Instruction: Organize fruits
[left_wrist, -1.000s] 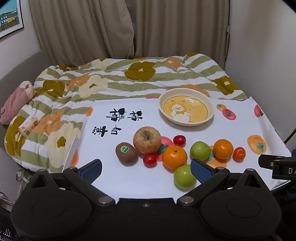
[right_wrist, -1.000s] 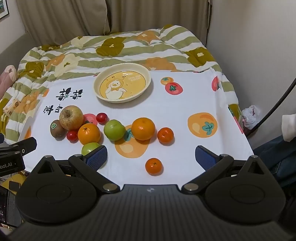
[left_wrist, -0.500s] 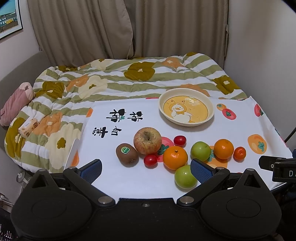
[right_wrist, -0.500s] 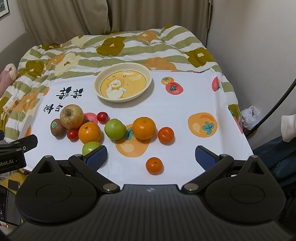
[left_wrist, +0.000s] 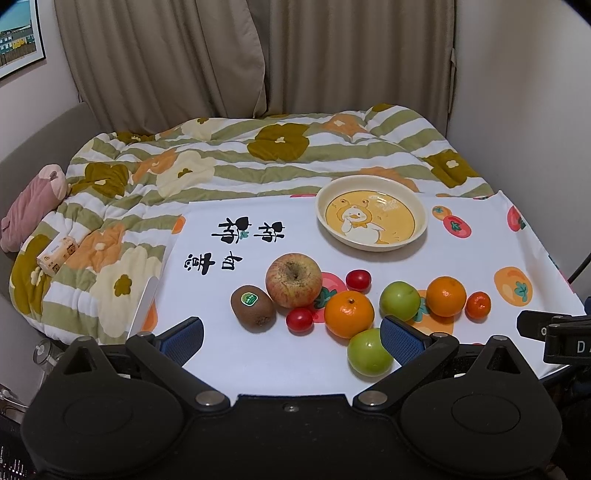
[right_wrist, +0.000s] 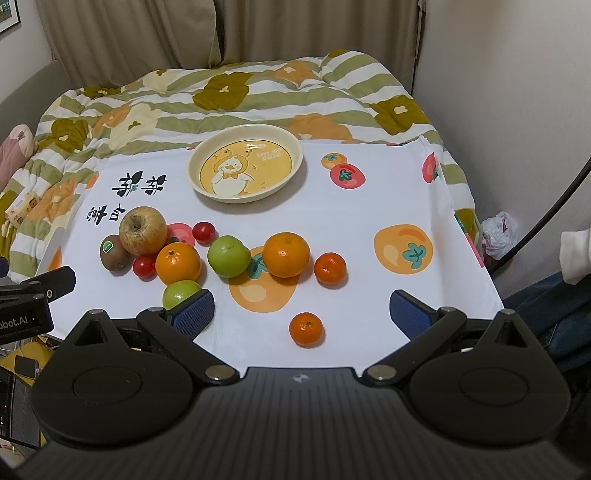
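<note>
An empty cream plate with a duck picture (left_wrist: 371, 213) (right_wrist: 245, 163) sits at the back of the white printed cloth (left_wrist: 229, 354). In front lie an apple (left_wrist: 293, 280) (right_wrist: 142, 230), a kiwi (left_wrist: 253, 308), cherry tomatoes (left_wrist: 300, 319), oranges (left_wrist: 349, 314) (right_wrist: 286, 254), green fruits (left_wrist: 369, 352) (right_wrist: 228, 256) and small mandarins (right_wrist: 306, 328) (right_wrist: 330, 268). My left gripper (left_wrist: 291, 338) is open and empty, near the cloth's front edge. My right gripper (right_wrist: 301, 312) is open and empty, with the nearest mandarin between its fingers' span.
The cloth lies on a bed with a floral striped quilt (left_wrist: 184, 173). A pink cushion (left_wrist: 29, 206) and a small box (left_wrist: 57, 254) lie at the left. Curtains and walls stand behind and at the right. A plastic bag (right_wrist: 496, 232) is on the floor at the right.
Both views shift only slightly; the right gripper has crept a little forward toward the fruit. No fruit has moved.
</note>
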